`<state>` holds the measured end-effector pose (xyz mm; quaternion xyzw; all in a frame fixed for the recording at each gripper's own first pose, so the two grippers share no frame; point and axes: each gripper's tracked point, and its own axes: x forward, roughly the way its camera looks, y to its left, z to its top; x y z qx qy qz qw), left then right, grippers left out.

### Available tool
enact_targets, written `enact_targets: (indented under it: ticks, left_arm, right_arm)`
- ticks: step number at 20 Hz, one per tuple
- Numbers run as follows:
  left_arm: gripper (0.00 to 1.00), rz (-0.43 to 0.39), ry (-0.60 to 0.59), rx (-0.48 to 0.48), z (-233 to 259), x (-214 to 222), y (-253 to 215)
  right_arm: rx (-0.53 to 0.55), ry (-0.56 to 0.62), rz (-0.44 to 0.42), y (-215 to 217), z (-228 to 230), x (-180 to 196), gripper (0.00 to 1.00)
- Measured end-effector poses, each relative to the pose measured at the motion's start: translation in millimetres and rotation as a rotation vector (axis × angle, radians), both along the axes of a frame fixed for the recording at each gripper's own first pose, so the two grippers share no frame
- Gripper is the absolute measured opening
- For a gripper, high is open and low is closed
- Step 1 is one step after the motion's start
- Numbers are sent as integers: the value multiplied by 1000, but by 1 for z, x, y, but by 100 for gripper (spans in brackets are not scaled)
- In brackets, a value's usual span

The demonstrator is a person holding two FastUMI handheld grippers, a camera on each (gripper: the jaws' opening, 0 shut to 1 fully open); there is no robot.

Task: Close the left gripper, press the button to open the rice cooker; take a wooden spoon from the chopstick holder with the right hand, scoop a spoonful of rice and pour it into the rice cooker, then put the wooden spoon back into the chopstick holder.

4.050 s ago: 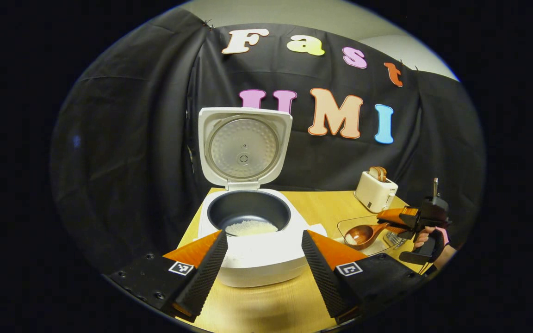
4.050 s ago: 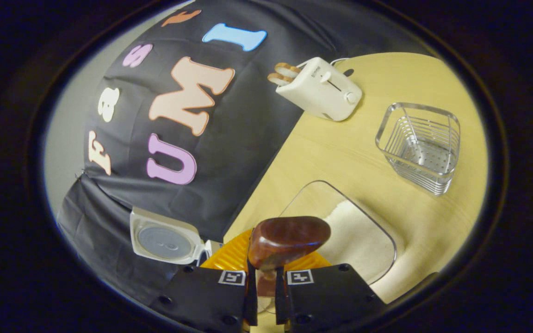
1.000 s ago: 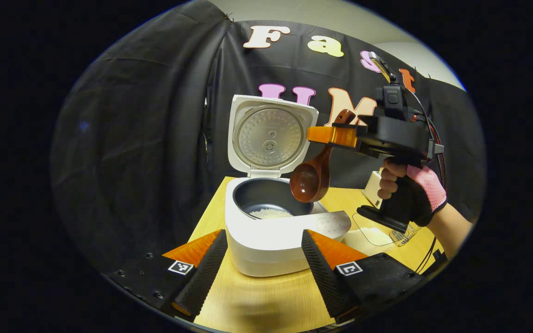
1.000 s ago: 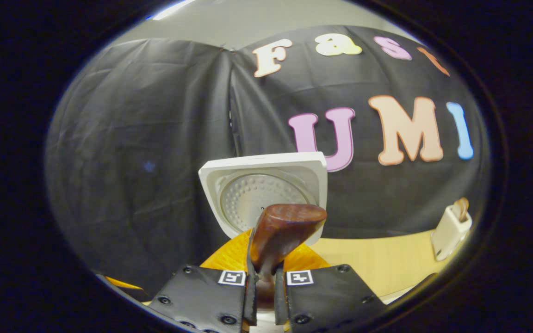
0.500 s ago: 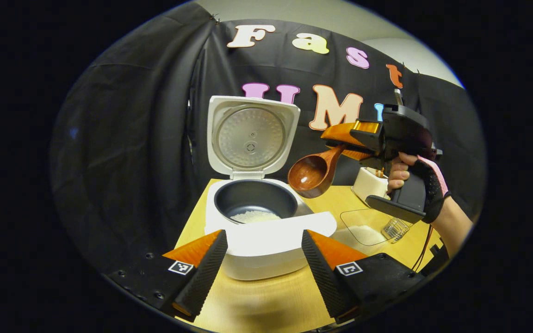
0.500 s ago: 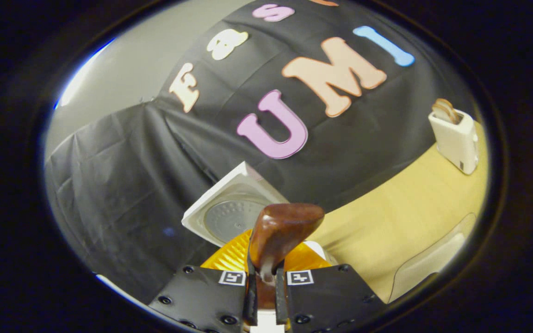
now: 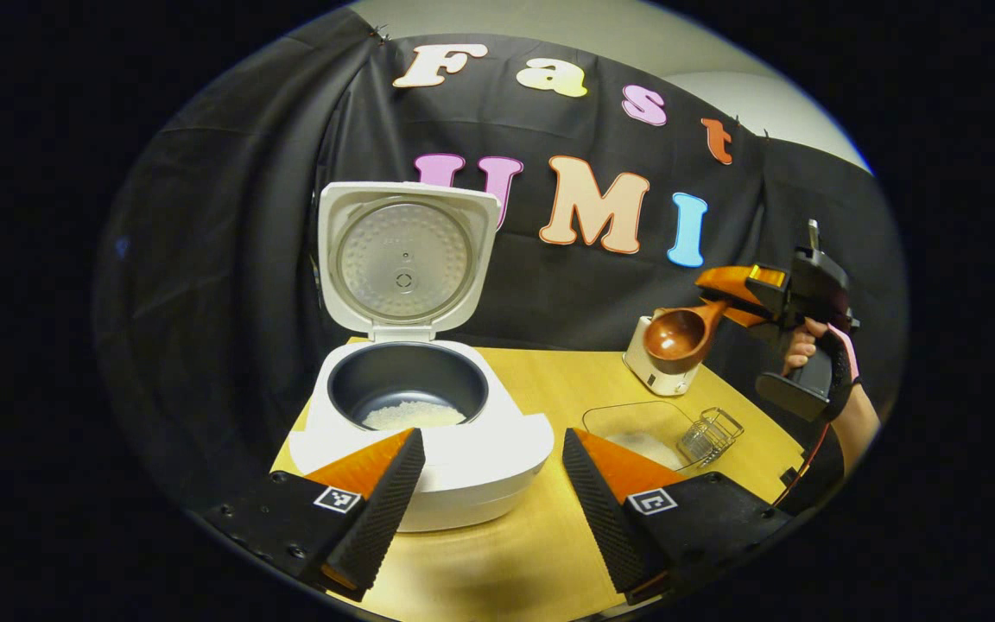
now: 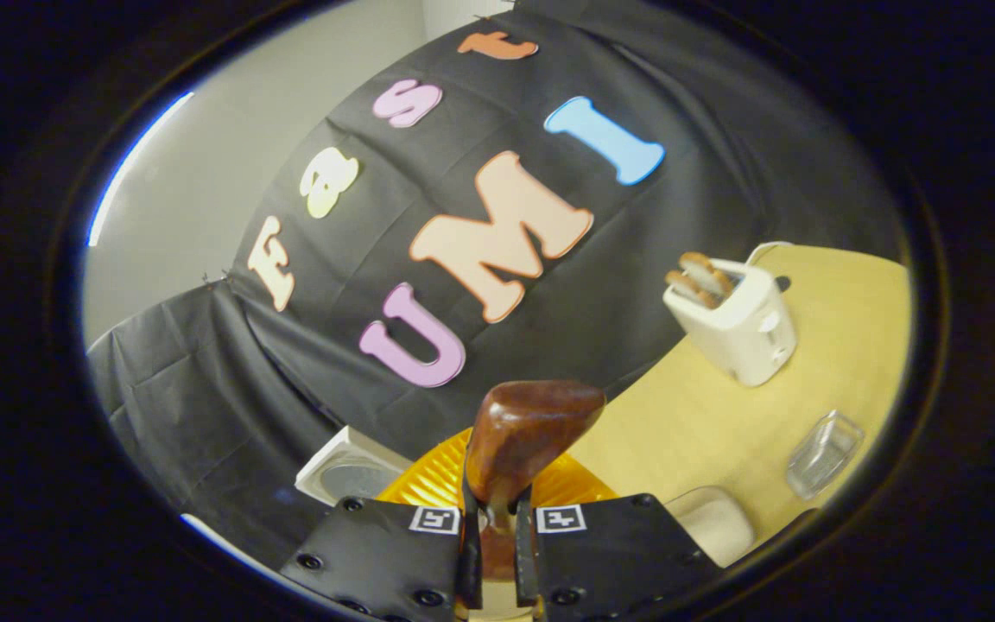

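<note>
On the yellow table [image 7: 549,389], the rice cooker [image 7: 424,449] serves as the reference point. Its lid [image 7: 402,259] stands upright and open at the back, and a small heap of rice [image 7: 411,415] lies on the floor of the dark inner pot. Directly in front of the cooker, the left gripper [image 7: 493,484] is held with its two fingers spread wide apart, gripping nothing; the cooker's front edge shows between them.

To the right of the cooker, raised well above the table, the right gripper [image 7: 735,298] is clamped on the handle of the wooden spoon [image 7: 679,337], held by a gloved hand [image 7: 821,358]. The spoon's bowl faces up and points toward the cooker, in front of a white toaster [image 7: 657,367]; it holds no visible rice. In the right gripper view, both fingers press the spoon handle [image 8: 519,445] from either side.

Below the spoon, right of the cooker, the clear rice container [image 7: 636,432] sits on the table, and the wire chopstick holder [image 7: 709,434] stands just beside it on the far side from the cooker.
</note>
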<state>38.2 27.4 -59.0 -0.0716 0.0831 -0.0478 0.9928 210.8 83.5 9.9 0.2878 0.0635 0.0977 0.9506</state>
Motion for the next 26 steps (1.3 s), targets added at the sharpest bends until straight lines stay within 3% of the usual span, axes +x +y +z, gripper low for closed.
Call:
enact_targets:
  ticks: [6,11,19,26]
  left_arm:
    - [95,57,7,12,4,8,-24]
    - [96,101,21,30,4,6,-41]
    - [96,168,48,49,-3,-9,-51]
    - [95,225,68,52,-7,-23,-52]
  right_arm:
    - [-75,6,-115,-128,-2,2,19]
    - [-202,43,-138,-187,-34,14,18]
    - [-297,117,-102,-205,-96,23,18]
    - [-504,115,-45,-198,-127,25,19]
